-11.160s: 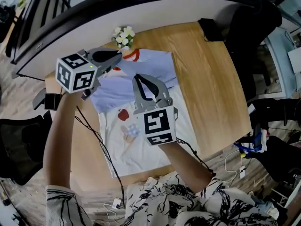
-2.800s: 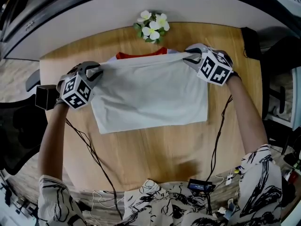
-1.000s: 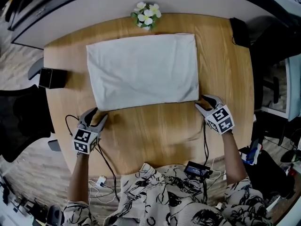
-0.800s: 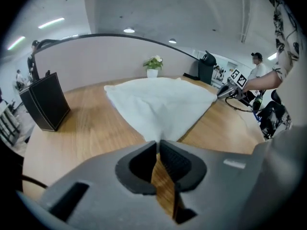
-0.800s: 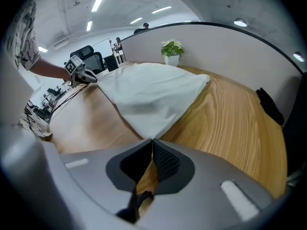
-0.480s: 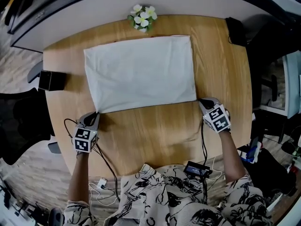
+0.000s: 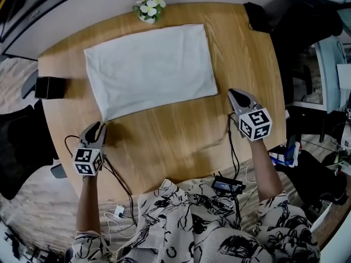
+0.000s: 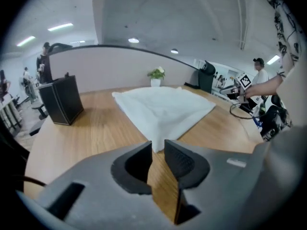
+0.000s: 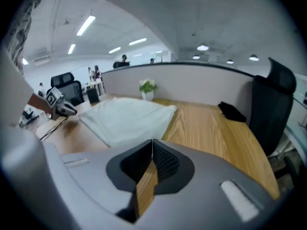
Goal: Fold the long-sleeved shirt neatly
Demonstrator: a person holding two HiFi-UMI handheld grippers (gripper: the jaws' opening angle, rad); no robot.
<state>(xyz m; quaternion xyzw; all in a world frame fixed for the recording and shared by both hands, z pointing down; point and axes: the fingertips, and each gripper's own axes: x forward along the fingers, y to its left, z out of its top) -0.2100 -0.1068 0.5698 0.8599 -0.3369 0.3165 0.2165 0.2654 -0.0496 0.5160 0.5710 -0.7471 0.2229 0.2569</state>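
Observation:
The folded white shirt (image 7: 148,70) lies flat as a rectangle on the far half of the round wooden table (image 7: 181,130). My left gripper (image 7: 98,126) hovers just short of the shirt's near left corner. Its jaws are opening a little, with only bare wood between them. In the left gripper view the shirt (image 8: 163,107) starts just past my left gripper (image 8: 158,145). My right gripper (image 7: 233,92) is lifted off the table beside the shirt's near right corner, shut and holding nothing. The right gripper view has the shirt (image 9: 127,116) ahead and to the left of the right gripper (image 9: 152,142).
A small pot of white flowers (image 7: 149,4) stands at the far edge behind the shirt. A black box (image 7: 48,86) sits at the table's left edge and a black item (image 7: 258,16) at the far right. Cables (image 7: 230,141) and a small device (image 7: 226,185) lie near me.
Both grippers closed by the shirt's near corners, taking nothing. The right one then rose off the table; the left one drew back slightly and its jaws parted a little.

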